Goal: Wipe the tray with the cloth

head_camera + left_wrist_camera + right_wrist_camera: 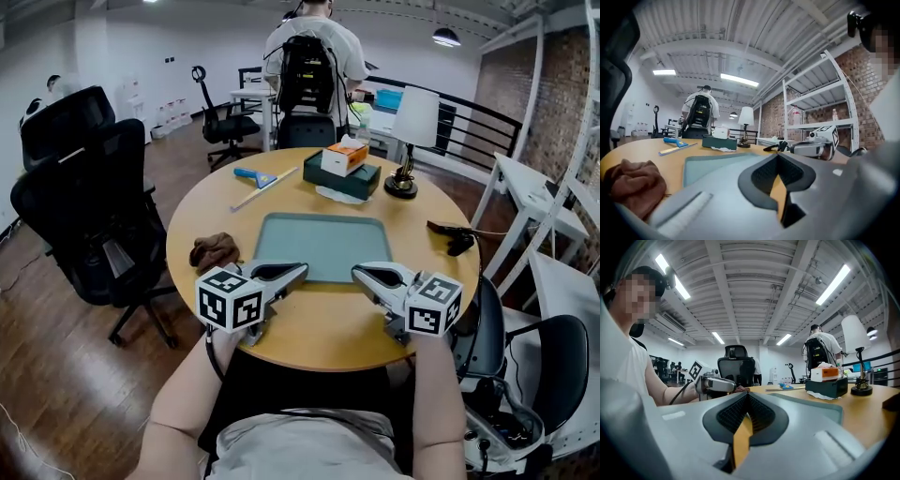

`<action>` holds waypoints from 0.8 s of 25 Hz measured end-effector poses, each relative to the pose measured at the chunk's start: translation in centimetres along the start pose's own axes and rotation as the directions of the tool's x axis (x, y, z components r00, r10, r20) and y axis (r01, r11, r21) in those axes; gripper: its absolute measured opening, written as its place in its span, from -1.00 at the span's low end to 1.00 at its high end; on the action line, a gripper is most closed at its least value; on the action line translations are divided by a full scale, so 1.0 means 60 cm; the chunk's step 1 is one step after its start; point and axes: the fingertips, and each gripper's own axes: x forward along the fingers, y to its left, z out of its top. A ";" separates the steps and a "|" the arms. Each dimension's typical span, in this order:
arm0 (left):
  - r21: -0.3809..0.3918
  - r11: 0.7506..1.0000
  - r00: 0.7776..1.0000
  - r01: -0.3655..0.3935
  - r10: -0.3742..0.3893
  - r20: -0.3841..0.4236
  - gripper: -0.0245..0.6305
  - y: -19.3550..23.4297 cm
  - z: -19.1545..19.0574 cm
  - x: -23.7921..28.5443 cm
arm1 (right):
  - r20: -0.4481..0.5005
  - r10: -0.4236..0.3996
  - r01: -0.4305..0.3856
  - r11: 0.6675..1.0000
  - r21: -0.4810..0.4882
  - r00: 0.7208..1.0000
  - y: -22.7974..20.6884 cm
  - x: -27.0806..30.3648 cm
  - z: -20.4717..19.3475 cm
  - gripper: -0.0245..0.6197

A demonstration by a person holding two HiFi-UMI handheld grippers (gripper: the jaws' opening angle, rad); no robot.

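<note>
A teal tray (323, 246) lies flat in the middle of the round wooden table (319, 328). A crumpled brown cloth (215, 251) rests on the table just left of the tray, apart from it. My left gripper (302, 270) hovers at the tray's near left corner, jaws shut with nothing in them. My right gripper (357, 273) sits at the near right corner, also shut and empty. The left gripper view has the cloth (635, 185) at lower left, the tray (717, 164) ahead and the closed left gripper (780, 157). In the right gripper view the right gripper (747, 394) points across the tray (811, 406).
Behind the tray stand a tissue box on a dark green box (342, 169), a table lamp (408, 131), and a blue-handled scraper (255, 176). A black object (453, 234) lies at the table's right edge. Black office chairs (94, 197) stand to the left. A person with a backpack (307, 66) stands beyond.
</note>
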 end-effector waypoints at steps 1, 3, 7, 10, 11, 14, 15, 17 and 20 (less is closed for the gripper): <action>0.002 1.000 1.000 0.005 -0.005 -0.002 0.06 -0.002 -0.004 0.005 | 0.002 0.002 -0.002 1.000 0.001 1.000 0.000 0.000 -0.001 -0.92; 0.007 1.000 1.000 0.014 -0.014 -0.006 0.06 -0.007 -0.011 0.012 | 0.000 0.001 -0.001 1.000 0.004 1.000 0.000 0.001 -0.002 -0.92; 0.034 0.999 0.999 0.042 -0.042 0.005 0.06 -0.021 -0.012 0.020 | -0.007 0.001 -0.001 1.000 0.002 1.000 -0.001 0.003 -0.004 -0.92; 0.051 0.997 0.998 0.058 -0.059 0.007 0.06 -0.033 -0.008 0.025 | -0.008 0.007 -0.007 1.000 -0.001 1.000 0.003 0.006 -0.003 -0.92; 0.056 0.997 0.998 0.058 -0.058 0.002 0.06 -0.034 -0.009 0.026 | -0.009 0.013 -0.013 1.000 -0.001 1.000 0.004 0.009 -0.003 -0.92; 0.068 0.996 0.998 0.063 -0.062 -0.006 0.06 -0.036 -0.013 0.028 | -0.022 0.030 -0.030 1.000 -0.003 0.999 0.009 0.014 -0.008 -0.92; 0.067 0.996 0.998 0.067 -0.066 -0.009 0.05 -0.036 -0.013 0.030 | -0.025 0.033 -0.033 0.999 -0.004 0.999 0.010 0.014 -0.010 -0.92; 0.065 0.995 0.997 0.073 -0.072 -0.017 0.05 -0.036 -0.016 0.034 | -0.026 0.036 -0.036 0.999 -0.007 0.999 0.011 0.013 -0.011 -0.92; 0.060 0.995 0.997 0.074 -0.072 -0.026 0.05 -0.036 -0.019 0.035 | -0.030 0.038 -0.039 0.999 -0.010 0.999 0.013 0.012 -0.012 -0.92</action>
